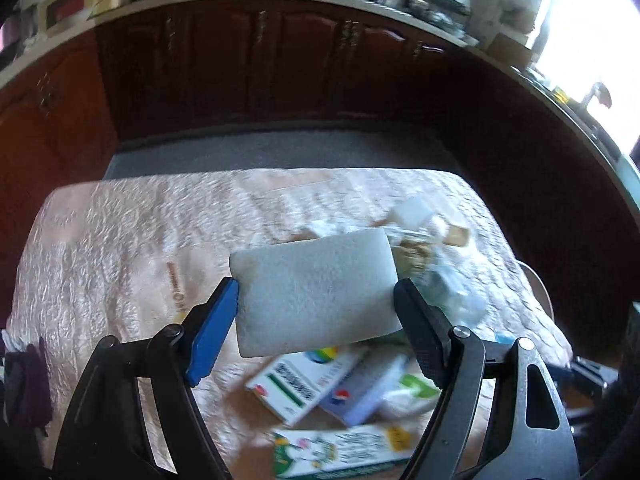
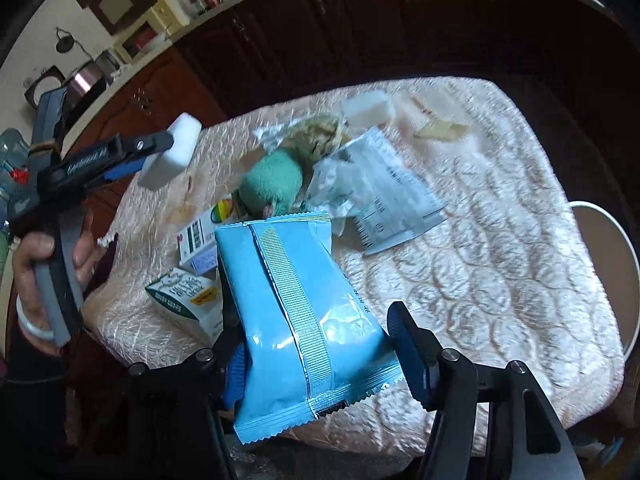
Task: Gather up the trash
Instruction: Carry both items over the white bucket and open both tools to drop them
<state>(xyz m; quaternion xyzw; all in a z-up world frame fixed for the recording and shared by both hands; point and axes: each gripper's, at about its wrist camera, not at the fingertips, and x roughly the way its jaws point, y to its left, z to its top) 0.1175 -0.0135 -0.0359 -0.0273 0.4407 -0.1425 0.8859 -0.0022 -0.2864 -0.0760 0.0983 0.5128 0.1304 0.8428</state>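
White foam fills my left gripper [image 1: 316, 306]: a rectangular foam block [image 1: 316, 292] is pinched by its two short ends between the blue pad and the black one, lifted clear of the desk [image 1: 120, 240]. My right gripper [image 2: 316, 344] is clamped on a light blue snack bag [image 2: 288, 304], the bag standing up between the pads with its ribbed back seam facing me and its serrated bottom edge hanging below.

Under the block lie flat cartons [image 1: 320, 384], one with a green band, one with a red and blue roundel, and a green-printed carton [image 1: 340, 452] cut off by the lower edge. Everything there is smeared by blur, so I cannot read the print.

Only the right wrist view shows the rest of the pile: a green plush thing [image 2: 276, 184], a crumpled printed wrapper [image 2: 380, 188], a second white block [image 2: 368, 110] farther back and a pale wooden scrap [image 2: 440, 130] near the far edge. It also shows my left hand [image 2: 44, 268] on its handle, block aloft beside the desk's left edge.

The desk's quilted pink cover is bare on the right half, with open room there. A pale round bin rim [image 2: 624, 248] sits just past the right edge, mostly hidden. Dark cabinets [image 1: 260, 64] stand beyond a strip of grey floor [image 1: 280, 152].
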